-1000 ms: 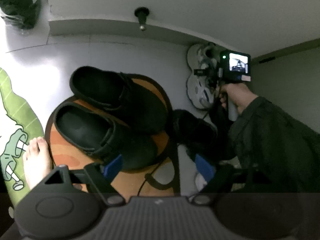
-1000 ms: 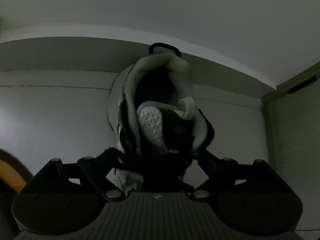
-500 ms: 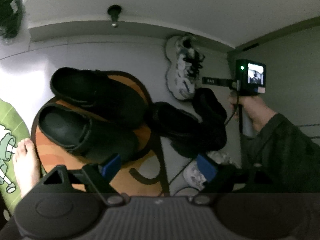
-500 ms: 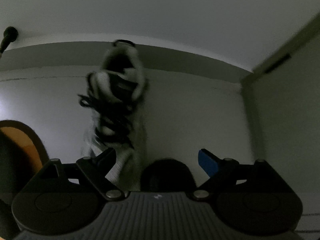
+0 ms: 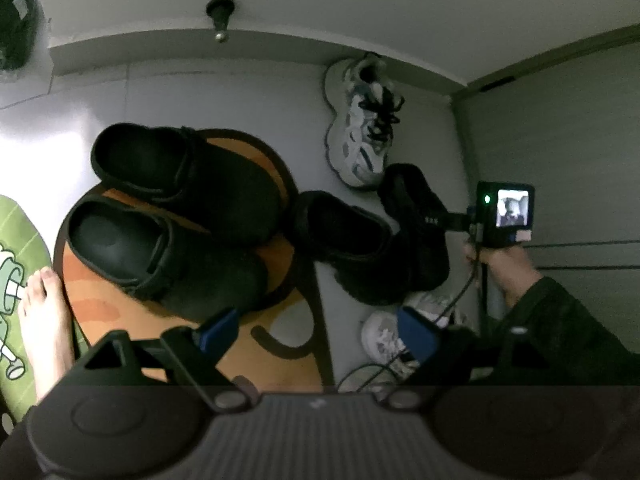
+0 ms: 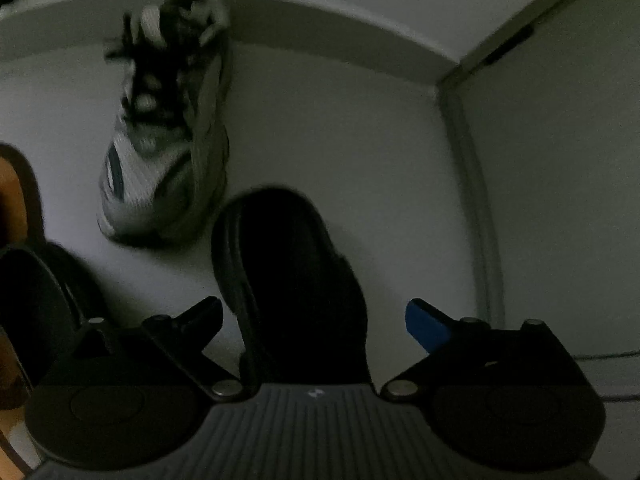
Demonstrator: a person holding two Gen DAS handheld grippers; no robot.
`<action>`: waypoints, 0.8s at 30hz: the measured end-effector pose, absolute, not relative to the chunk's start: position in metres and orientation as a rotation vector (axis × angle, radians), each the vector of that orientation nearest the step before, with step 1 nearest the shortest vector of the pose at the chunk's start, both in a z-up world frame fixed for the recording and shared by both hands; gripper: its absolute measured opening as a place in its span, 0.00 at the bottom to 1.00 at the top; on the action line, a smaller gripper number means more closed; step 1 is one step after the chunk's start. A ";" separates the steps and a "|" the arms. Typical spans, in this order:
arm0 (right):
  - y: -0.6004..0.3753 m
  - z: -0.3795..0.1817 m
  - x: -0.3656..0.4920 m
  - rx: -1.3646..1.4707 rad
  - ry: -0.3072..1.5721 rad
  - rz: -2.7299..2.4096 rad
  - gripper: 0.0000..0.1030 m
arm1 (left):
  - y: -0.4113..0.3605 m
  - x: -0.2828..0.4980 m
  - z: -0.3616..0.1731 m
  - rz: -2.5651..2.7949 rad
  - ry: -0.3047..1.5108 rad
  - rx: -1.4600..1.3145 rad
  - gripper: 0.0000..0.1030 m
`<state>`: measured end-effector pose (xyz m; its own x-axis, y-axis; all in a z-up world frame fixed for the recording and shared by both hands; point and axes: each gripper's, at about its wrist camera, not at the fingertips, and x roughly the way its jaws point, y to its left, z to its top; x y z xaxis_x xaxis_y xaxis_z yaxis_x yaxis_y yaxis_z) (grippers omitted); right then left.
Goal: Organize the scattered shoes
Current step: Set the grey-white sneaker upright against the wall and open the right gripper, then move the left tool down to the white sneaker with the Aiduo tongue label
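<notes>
Sneaker (image 6: 160,136) released; clogs (image 5: 172,216) left-view only

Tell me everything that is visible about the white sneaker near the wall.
The white sneaker is a chunky running shoe with a thick white sole, mesh-like white upper, blue-grey side stripes and loose black laces. It lies alone on the pale floor, heel close to the baseboard, toe pointing toward a black slipper that sits just beyond it; whether they touch is unclear. No gripper touches it.
</notes>
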<state>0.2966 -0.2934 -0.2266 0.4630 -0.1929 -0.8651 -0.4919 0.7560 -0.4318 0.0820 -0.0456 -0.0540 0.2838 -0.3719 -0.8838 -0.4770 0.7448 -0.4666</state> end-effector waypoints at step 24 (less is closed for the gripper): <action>-0.293 -0.267 0.304 -0.810 1.219 0.181 0.81 | -0.055 0.077 -0.067 0.064 1.377 -0.755 0.87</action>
<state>0.3037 -0.2925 -0.2671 0.3687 -0.2882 -0.8838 -0.5328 0.7135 -0.4550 0.0767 -0.0548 -0.0673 0.2305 -0.3805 -0.8956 -0.4622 0.7671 -0.4449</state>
